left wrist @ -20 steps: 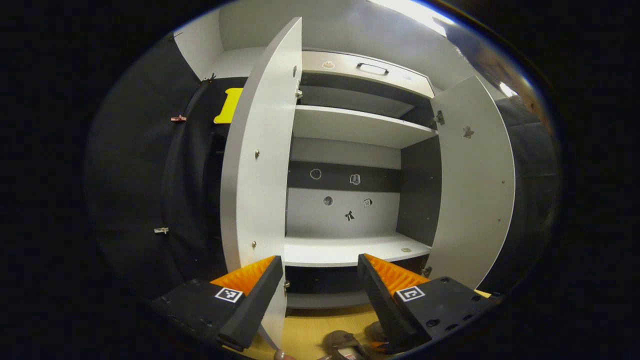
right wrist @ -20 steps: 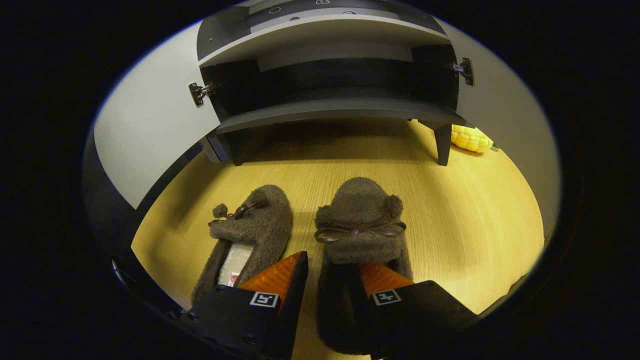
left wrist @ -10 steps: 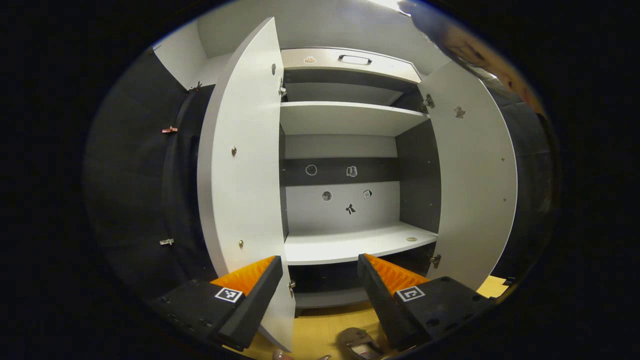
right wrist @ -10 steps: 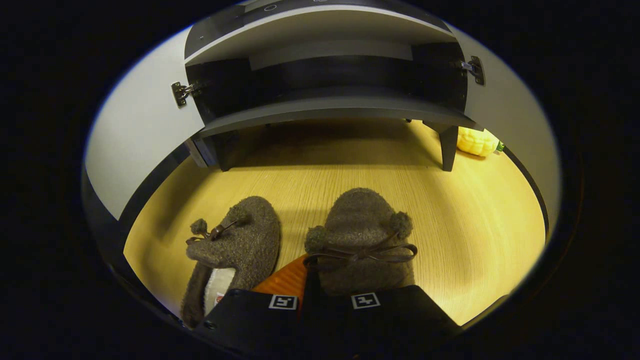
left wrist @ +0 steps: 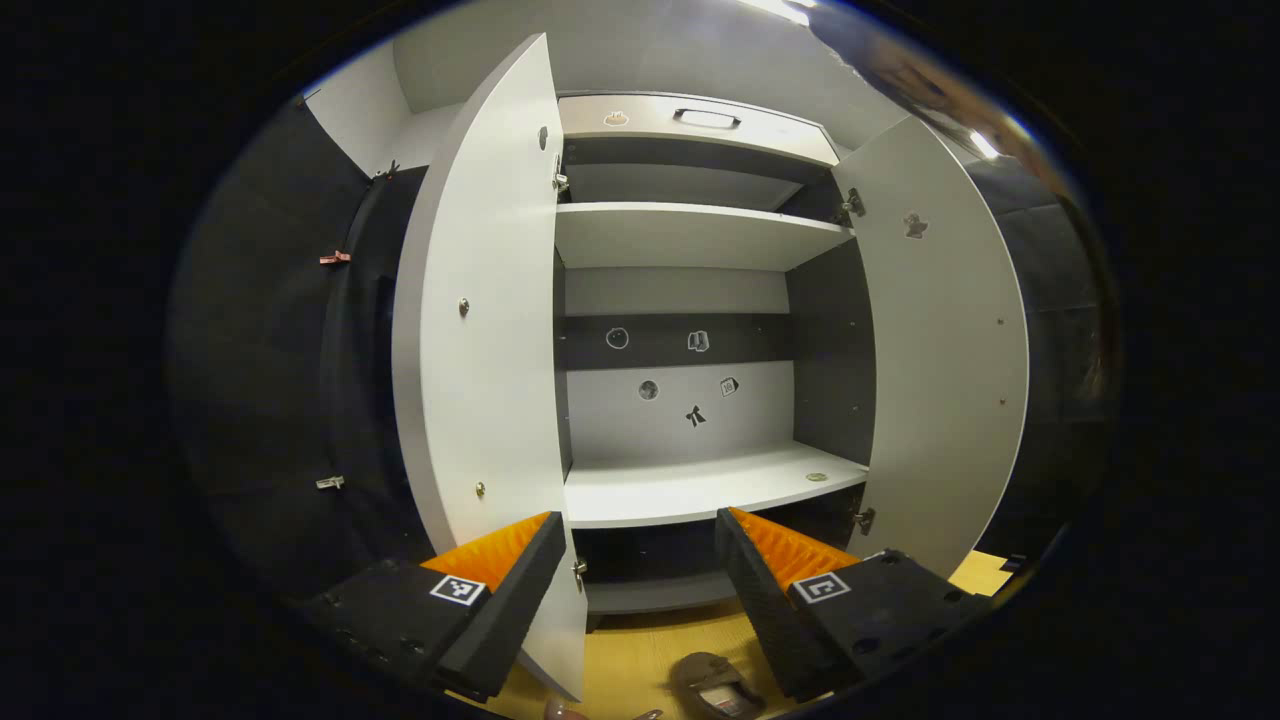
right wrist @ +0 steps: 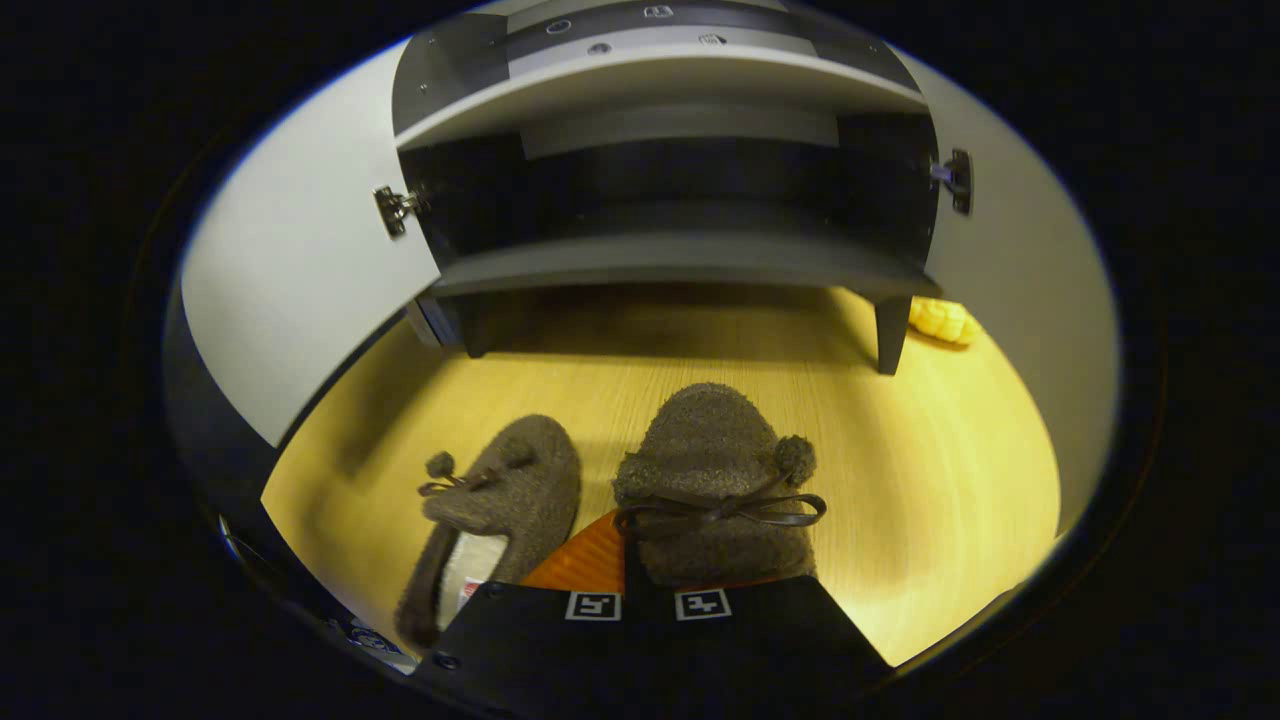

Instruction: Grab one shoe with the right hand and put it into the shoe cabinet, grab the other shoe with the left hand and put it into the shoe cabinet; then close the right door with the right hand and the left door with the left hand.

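Note:
In the right gripper view my right gripper [right wrist: 645, 590] is shut on a fuzzy brown shoe [right wrist: 712, 480] with a bow, held just above the wooden floor. The other brown shoe [right wrist: 500, 500] lies on the floor to its left. Ahead, the shoe cabinet [right wrist: 660, 265] stands with both doors swung wide. In the left gripper view my left gripper [left wrist: 640, 560] hangs open in front of the cabinet's white lower shelf [left wrist: 700, 485], between the left door [left wrist: 480, 350] and the right door [left wrist: 945, 340]. A shoe [left wrist: 715, 685] peeks in at the bottom edge.
A yellow object [right wrist: 940, 318] lies on the floor beside the cabinet's right leg [right wrist: 890, 335]. The upper shelf [left wrist: 690, 235] and a drawer with a handle [left wrist: 705, 118] sit above. Black booth cloth [left wrist: 290, 350] hangs left of the cabinet.
My right gripper closed on the right shoe and lifted it slightly. The left gripper drifted a little, so the cabinet sits more centred in its view.

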A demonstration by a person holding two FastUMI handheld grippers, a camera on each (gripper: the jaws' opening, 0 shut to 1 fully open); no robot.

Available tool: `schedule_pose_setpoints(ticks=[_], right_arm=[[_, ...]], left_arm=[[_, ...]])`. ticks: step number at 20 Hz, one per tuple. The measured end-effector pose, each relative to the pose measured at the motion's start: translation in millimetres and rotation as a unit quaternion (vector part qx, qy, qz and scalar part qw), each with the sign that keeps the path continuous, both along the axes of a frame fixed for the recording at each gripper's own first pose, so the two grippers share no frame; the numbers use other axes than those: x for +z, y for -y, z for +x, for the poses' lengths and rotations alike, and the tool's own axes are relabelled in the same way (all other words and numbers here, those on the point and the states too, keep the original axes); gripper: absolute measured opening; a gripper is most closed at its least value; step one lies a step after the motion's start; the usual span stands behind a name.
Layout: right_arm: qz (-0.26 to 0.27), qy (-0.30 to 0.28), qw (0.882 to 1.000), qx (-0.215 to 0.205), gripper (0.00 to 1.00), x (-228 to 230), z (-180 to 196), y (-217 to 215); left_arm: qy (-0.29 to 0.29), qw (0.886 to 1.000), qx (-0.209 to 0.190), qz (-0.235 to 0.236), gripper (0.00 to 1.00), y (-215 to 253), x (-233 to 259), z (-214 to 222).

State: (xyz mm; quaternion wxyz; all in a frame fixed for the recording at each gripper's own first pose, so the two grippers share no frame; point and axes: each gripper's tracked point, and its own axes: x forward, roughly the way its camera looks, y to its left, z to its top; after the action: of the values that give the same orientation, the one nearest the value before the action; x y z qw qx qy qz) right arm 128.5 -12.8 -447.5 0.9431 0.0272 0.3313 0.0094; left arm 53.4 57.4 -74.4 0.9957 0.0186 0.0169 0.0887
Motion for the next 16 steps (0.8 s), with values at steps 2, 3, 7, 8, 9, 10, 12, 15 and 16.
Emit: schedule_pose_setpoints(ticks=[2,3,7,8,9,10,12,15,16], right_arm=[[-0.006,0.027,1.0,0.007,0.05,44,5,0],[-0.005,0.044,0.999,0.009,0.05,67,9,-1],[-0.018,0.114,0.993,0.013,0.05,164,32,0],[-0.023,0.129,0.991,0.014,0.05,184,38,1],[-0.03,0.14,0.99,0.014,0.05,207,42,3],[-0.038,0.153,0.987,0.013,0.05,229,48,6],[-0.055,0.175,0.983,0.01,0.05,262,66,13],[-0.057,0.2,0.978,0.006,0.05,304,101,17],[-0.054,0.204,0.978,0.005,0.05,316,115,17]], left_arm=[[-0.013,1.0,-0.012,-0.003,0.96,9,-3,-7],[-0.018,1.0,-0.016,-0.004,0.95,13,-4,-12],[-0.014,0.999,-0.033,-0.031,0.96,30,5,-27],[-0.01,0.998,-0.038,-0.04,0.96,33,10,-29],[-0.004,0.998,-0.043,-0.044,0.95,37,15,-32],[0.001,0.998,-0.048,-0.043,0.95,39,21,-33],[0.003,0.998,-0.061,-0.033,0.96,45,27,-34],[-0.002,0.997,-0.075,-0.029,0.96,53,31,-33],[-0.001,0.996,-0.079,-0.034,0.95,56,33,-32]])
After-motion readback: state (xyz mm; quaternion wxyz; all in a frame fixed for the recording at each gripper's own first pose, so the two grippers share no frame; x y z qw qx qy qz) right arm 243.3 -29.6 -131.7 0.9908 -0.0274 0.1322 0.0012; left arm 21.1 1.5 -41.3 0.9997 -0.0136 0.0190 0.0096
